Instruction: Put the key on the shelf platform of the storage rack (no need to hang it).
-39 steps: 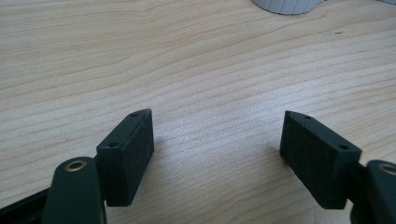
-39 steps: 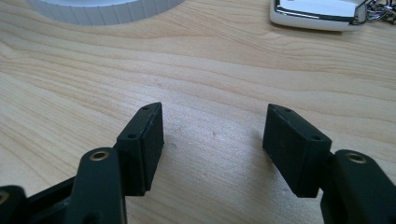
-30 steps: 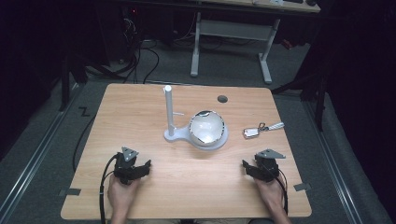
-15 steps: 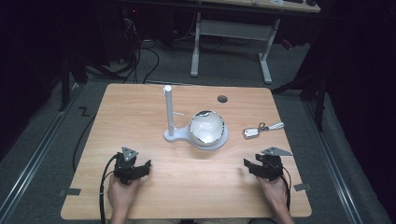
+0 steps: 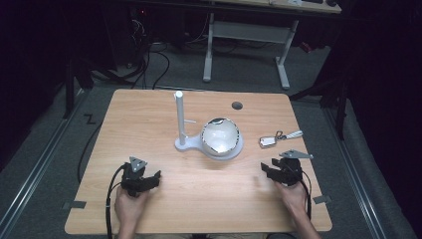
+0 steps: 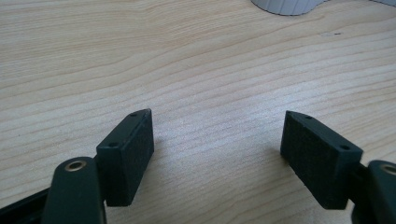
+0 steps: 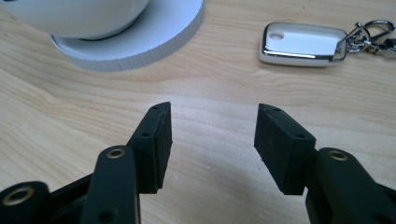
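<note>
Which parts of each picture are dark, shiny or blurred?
High view: the floor beyond the table is very dark, and the bowl glares. Right gripper view: the key fob gleams at its rim. Left gripper view: the near tongs look slightly soft.

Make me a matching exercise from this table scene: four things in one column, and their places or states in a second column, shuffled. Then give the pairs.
Things:
1. white post
2. key fob
3. left gripper
4. round hole

Places or states:
A. open, low over bare wood at the table's near left
B. in the tabletop near the far edge
C. upright on the white stand, left of the globe
D. flat on the wood, on a key ring, ahead of the right gripper

Pairs: 1-C, 2-D, 3-A, 4-B
</note>
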The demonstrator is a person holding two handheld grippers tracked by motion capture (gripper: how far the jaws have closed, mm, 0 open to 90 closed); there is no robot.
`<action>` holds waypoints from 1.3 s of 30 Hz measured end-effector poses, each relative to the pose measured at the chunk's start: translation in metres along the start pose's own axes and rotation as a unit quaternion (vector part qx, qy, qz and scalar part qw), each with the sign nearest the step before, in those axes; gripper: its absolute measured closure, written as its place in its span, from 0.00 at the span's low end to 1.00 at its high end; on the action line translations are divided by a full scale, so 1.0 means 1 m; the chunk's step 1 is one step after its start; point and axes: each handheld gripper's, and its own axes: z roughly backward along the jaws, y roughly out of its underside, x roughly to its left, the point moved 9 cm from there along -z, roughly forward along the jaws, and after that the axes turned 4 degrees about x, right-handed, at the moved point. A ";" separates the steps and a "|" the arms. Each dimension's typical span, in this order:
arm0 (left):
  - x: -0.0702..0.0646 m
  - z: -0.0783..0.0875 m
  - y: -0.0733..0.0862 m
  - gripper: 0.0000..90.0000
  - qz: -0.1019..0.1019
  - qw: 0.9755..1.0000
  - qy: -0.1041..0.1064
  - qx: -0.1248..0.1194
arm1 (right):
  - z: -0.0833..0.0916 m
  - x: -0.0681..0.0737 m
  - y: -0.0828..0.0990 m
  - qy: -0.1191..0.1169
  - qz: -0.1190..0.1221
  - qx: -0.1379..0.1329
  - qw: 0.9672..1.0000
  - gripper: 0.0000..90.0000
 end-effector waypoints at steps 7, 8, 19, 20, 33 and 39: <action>0.000 0.000 0.000 0.29 -0.001 1.000 0.000 0.000 | -0.005 -0.003 -0.012 -0.007 -0.001 0.006 1.000 0.58; 0.000 0.000 0.000 0.29 -0.002 1.000 0.000 0.000 | -0.005 -0.004 -0.013 -0.007 -0.003 0.008 1.000 0.59; 0.000 0.000 0.002 0.28 0.003 1.000 -0.005 -0.001 | -0.011 -0.012 -0.027 -0.006 -0.007 0.007 1.000 0.66; 0.000 0.000 0.002 0.28 0.000 1.000 -0.003 -0.002 | -0.012 -0.013 -0.031 -0.006 -0.005 0.005 1.000 0.67; -0.001 0.000 0.002 0.28 0.001 1.000 -0.003 -0.001 | -0.024 -0.026 -0.056 0.004 -0.011 0.012 1.000 0.70; 0.000 0.000 0.002 0.28 0.001 1.000 -0.003 -0.001 | -0.032 -0.031 -0.067 0.003 -0.007 0.016 1.000 0.72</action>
